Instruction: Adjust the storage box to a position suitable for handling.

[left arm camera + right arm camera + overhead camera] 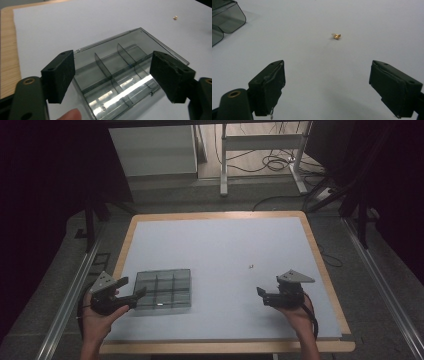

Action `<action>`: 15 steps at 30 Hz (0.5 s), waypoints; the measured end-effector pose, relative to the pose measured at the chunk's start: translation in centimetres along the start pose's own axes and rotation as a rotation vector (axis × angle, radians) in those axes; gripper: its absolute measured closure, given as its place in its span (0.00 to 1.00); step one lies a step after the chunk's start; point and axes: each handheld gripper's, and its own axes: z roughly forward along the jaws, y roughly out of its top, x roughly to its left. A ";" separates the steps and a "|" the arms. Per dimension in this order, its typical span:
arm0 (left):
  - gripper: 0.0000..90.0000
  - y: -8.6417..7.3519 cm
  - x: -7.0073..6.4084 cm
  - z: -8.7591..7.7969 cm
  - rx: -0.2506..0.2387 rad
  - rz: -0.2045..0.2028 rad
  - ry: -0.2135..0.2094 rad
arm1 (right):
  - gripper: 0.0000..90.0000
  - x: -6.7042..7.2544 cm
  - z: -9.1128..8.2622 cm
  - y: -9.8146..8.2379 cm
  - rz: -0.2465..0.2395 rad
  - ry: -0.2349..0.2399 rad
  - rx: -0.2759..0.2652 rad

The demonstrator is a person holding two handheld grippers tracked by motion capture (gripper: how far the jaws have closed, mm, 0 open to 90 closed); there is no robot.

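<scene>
The left gripper (111,77) hangs wide open and empty over the smoky compartment box (164,289) at the table's near left, which looks light, rigid and slick, best pinched by a side wall, while the right gripper (327,87) gapes empty toward the tiny brass piece (337,36).

one compartment box (163,289), one small brass piece (251,266)

The room is dim. Behind the wood-edged table (126,245) stands a white cabinet (152,150), a metal frame (260,142) and loose cables (272,162) on grey floor (200,197).
</scene>
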 end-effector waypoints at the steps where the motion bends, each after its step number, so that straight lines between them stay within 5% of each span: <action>1: 0.25 0.0 0.0 -0.1 -0.002 0.003 0.005 | 0.14 -0.2 -0.1 0.0 0.003 -0.002 -0.001; 8: 0.47 0.1 -0.1 -0.2 -0.020 0.004 0.002 | 0.14 -0.7 -0.6 -0.1 0.018 -0.014 -0.006; 12: 0.81 0.1 0.1 -0.4 -0.022 -0.002 -0.035 | 0.14 -0.8 -0.9 0.0 0.017 -0.008 -0.018; 15: 0.93 -0.1 0.7 -0.8 -0.016 -0.030 -0.037 | 0.14 -1.0 -1.1 0.0 0.020 -0.015 -0.018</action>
